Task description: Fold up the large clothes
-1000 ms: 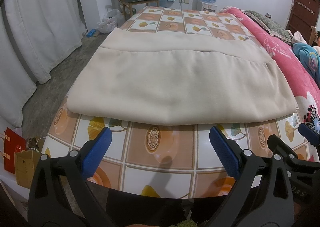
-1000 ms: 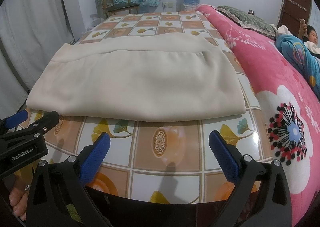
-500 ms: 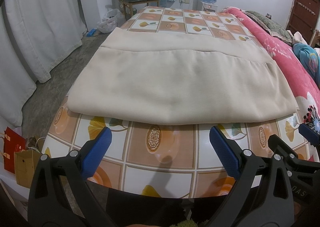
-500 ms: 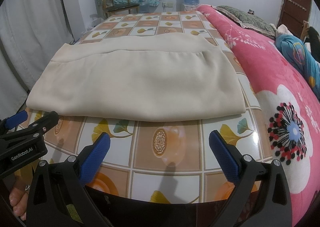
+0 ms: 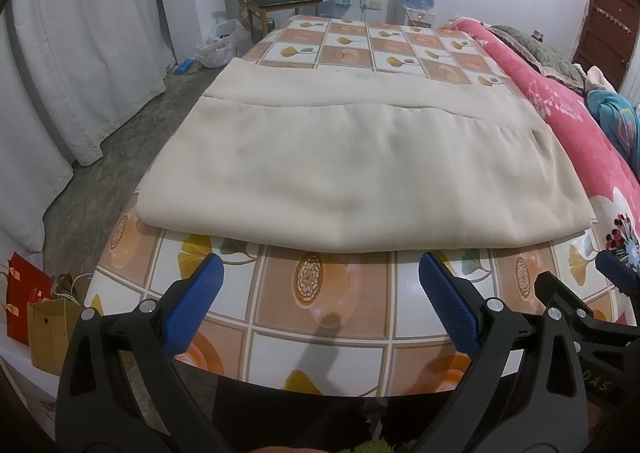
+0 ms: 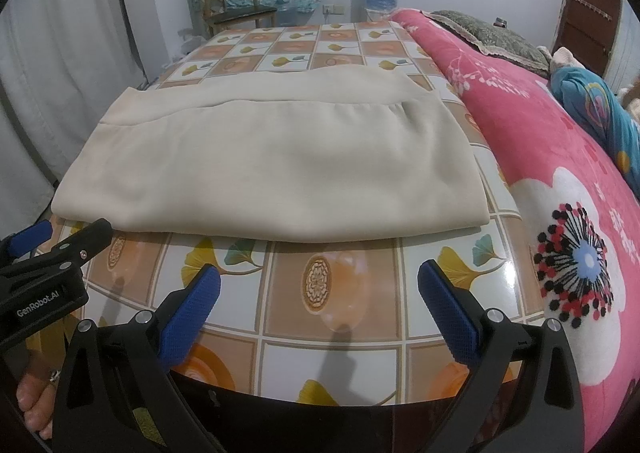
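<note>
Nothing on the table (image 5: 320,317) has moved since a second ago; only the person on the bed (image 6: 532,125) at the far right has shifted. Your left tool (image 5: 320,289) and right tool (image 6: 318,289) both hover wide open and empty, just short of the folded beige cloth (image 5: 352,169), which lies flat across the tile-patterned table.

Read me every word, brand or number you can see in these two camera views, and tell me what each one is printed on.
"GenRobot.AI": white print on the black body of the left gripper, seen in the right wrist view.
"DAS": the visible end of a cut-off word on the black body of the right gripper, in the left wrist view.
White characters on the pink blanket: too distorted to read.
Nothing else is legible.
</note>
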A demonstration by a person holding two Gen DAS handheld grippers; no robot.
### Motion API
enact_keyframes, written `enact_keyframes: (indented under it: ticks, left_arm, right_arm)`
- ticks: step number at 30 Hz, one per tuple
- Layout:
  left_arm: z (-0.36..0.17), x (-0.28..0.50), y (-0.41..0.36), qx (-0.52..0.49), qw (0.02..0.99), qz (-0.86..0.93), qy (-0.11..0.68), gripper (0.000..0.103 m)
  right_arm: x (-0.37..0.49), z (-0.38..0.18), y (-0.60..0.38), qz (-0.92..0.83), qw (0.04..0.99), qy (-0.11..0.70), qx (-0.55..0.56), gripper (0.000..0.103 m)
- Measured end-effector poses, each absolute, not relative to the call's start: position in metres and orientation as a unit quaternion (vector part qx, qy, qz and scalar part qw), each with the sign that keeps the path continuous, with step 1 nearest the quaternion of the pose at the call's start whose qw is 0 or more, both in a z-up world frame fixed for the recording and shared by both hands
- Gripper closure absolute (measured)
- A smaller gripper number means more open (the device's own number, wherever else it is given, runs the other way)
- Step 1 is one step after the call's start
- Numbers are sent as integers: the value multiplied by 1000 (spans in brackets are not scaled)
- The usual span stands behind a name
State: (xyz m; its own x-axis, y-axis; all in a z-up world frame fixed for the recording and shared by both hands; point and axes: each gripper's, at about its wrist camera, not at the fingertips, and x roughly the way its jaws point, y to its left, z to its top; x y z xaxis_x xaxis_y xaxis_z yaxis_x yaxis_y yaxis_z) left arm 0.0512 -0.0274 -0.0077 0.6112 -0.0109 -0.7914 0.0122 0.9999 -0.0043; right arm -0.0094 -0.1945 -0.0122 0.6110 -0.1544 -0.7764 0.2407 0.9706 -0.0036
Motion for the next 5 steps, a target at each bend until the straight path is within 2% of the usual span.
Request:
enact_keyframes:
  ticks: [5]
  left_arm:
    - [-8,51,-29,-1,897,-7,441,8]
  right_arm:
    - [-9,-12,-194,-111,896,427,50,7]
